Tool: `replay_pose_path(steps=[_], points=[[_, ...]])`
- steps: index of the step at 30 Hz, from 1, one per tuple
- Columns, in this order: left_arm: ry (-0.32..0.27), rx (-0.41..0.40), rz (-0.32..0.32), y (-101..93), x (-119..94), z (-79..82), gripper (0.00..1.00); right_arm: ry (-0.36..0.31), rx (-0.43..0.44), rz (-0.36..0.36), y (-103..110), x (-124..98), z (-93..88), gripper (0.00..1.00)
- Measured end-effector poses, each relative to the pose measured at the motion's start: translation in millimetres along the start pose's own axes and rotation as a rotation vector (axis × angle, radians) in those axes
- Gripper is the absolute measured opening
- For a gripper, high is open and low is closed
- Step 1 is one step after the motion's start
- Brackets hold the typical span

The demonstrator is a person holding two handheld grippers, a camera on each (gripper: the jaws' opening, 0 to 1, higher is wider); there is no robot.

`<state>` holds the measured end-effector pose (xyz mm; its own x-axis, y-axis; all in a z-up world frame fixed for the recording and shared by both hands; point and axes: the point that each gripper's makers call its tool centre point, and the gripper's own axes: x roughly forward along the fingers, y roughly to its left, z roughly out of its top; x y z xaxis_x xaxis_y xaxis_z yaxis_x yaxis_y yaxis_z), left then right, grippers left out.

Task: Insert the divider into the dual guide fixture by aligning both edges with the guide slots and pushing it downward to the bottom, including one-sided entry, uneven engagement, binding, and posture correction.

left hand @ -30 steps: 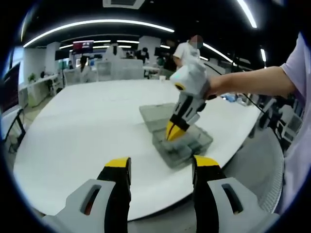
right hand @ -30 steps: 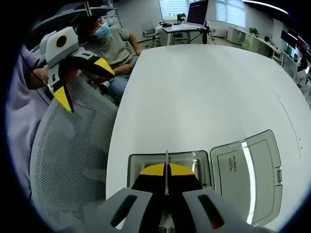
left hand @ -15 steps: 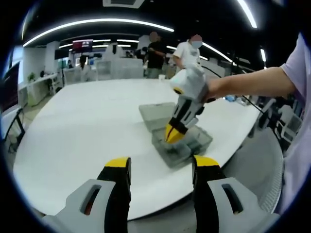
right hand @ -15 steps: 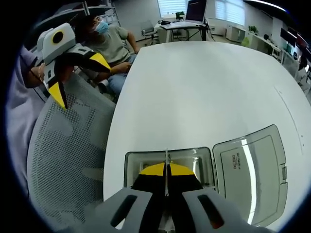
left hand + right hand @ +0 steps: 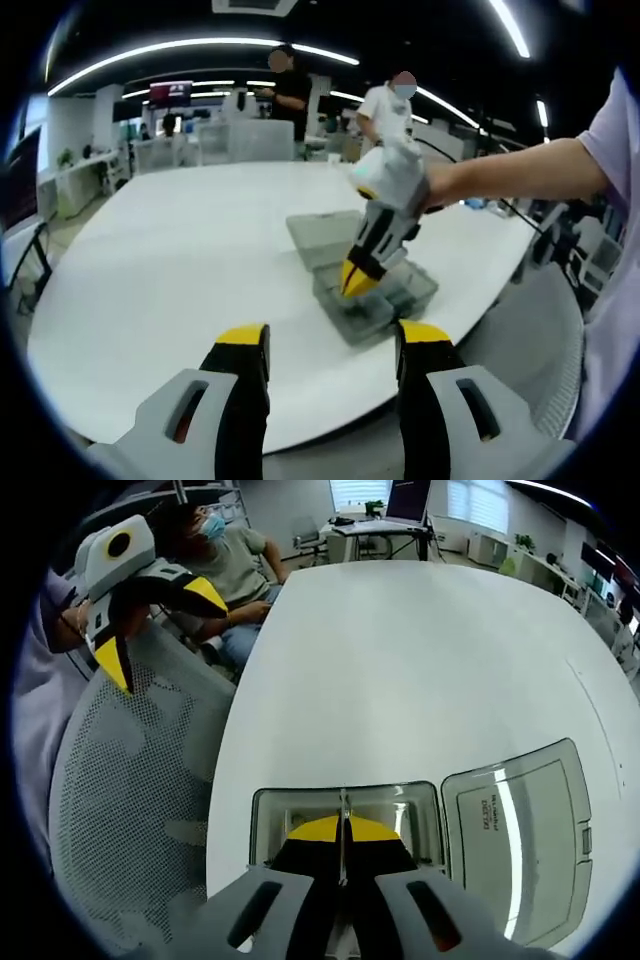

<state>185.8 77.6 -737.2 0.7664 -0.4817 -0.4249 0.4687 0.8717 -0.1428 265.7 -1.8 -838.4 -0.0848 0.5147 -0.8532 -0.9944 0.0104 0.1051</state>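
A grey plastic box (image 5: 398,298) with its lid (image 5: 312,233) folded open lies near the white table's right edge. My right gripper (image 5: 343,827) is shut on a thin divider (image 5: 343,802), held edge-on and upright over the box's open compartment (image 5: 272,818). In the left gripper view the right gripper (image 5: 355,282) points down into the box, held by a person's hand. My left gripper (image 5: 330,342) stands open with nothing between its fingers, off the table's near edge. It also shows as the left gripper (image 5: 158,628) at the upper left, over a chair.
The white table (image 5: 420,660) stretches wide beyond the box. A grey mesh chair (image 5: 130,810) stands at the table's edge beside the box. A masked person (image 5: 225,565) sits further along. People stand behind the table (image 5: 180,230) among desks and monitors.
The right gripper has sunk slightly toward the box with the divider. A person in the background has walked to the left. My left gripper has stayed put.
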Motion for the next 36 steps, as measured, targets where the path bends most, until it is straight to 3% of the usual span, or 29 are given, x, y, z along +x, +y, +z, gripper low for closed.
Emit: replay_pose_path(steps=[19, 36], points=[[-0.006, -0.018, -0.002, 0.5, -0.9, -0.1, 0.48, 0.073, -0.032, -0.020, -0.1, 0.7, -2.5, 0.00], [-0.010, -0.019, -0.003, 1.0, -0.2, 0.2, 0.48, 0.088, -0.033, -0.018, 2.7, 3.3, -2.8, 0.00]])
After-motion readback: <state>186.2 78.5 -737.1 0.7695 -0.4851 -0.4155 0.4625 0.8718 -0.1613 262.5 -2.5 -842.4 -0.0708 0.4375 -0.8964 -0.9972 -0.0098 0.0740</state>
